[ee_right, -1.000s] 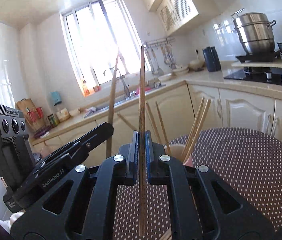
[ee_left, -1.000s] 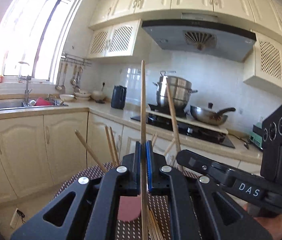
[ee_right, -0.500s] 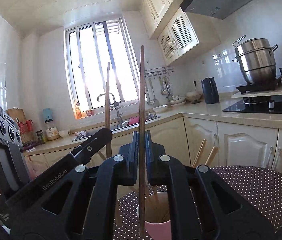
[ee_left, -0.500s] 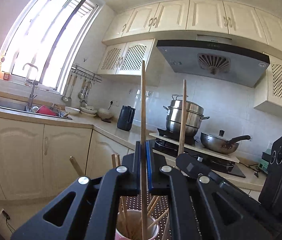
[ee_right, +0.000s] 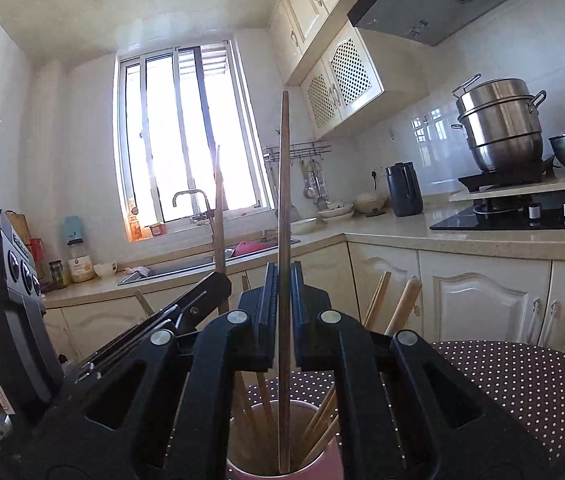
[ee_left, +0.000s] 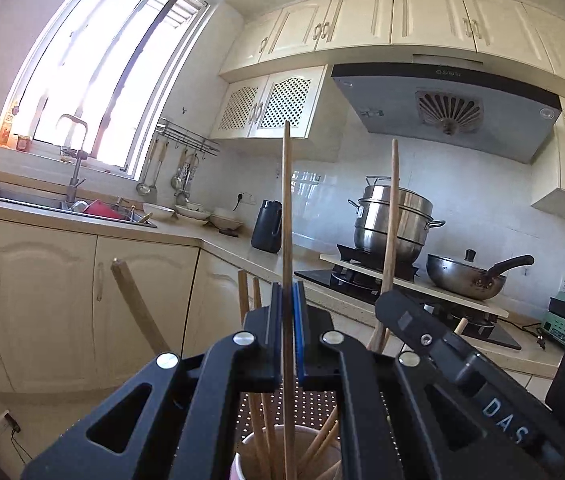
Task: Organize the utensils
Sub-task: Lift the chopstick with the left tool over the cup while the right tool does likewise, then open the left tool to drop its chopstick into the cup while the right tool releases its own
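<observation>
My left claw (ee_left: 287,344) was pinching one chopstick (ee_left: 286,240), and my right claw (ee_right: 282,320) was pinching another chopstick (ee_right: 283,220). Both sticks stood almost upright at the frame centre, long axis vertical, with lower ends down inside the pink cup (ee_right: 282,470) at the bottom centre. The cup stood on the dotted counter (ee_right: 514,384) and already held several sticks. To do this step well, I judged I should lower each stick straight, release only when its tip was deep in the cup, and not knock the leaning ones.
</observation>
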The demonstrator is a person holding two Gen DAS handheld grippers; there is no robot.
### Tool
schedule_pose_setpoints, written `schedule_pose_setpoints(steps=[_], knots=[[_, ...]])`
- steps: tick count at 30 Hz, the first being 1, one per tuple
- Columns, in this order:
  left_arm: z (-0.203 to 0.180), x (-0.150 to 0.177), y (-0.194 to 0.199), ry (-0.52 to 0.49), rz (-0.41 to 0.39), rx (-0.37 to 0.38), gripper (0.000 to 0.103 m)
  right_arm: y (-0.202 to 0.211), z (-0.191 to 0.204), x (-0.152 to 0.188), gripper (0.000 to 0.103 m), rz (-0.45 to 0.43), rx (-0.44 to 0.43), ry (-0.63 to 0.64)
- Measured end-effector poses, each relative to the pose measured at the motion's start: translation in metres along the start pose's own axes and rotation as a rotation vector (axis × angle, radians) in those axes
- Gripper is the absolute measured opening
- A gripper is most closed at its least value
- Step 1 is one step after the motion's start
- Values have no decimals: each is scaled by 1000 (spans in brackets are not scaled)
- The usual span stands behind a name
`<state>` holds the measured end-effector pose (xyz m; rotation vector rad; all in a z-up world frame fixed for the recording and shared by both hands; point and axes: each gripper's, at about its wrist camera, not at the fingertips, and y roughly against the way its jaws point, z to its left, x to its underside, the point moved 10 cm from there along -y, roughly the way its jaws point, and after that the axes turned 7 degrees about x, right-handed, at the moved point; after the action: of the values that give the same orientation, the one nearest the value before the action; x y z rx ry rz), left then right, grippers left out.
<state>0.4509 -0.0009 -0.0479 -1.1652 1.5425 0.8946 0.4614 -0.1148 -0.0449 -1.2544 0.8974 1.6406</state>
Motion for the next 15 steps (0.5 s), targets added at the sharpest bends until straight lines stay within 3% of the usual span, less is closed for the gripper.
schedule_pose_setpoints(steps=[15], knots=[[4, 29, 19, -50, 70, -10, 5, 21, 3, 34, 7, 89, -12, 38]])
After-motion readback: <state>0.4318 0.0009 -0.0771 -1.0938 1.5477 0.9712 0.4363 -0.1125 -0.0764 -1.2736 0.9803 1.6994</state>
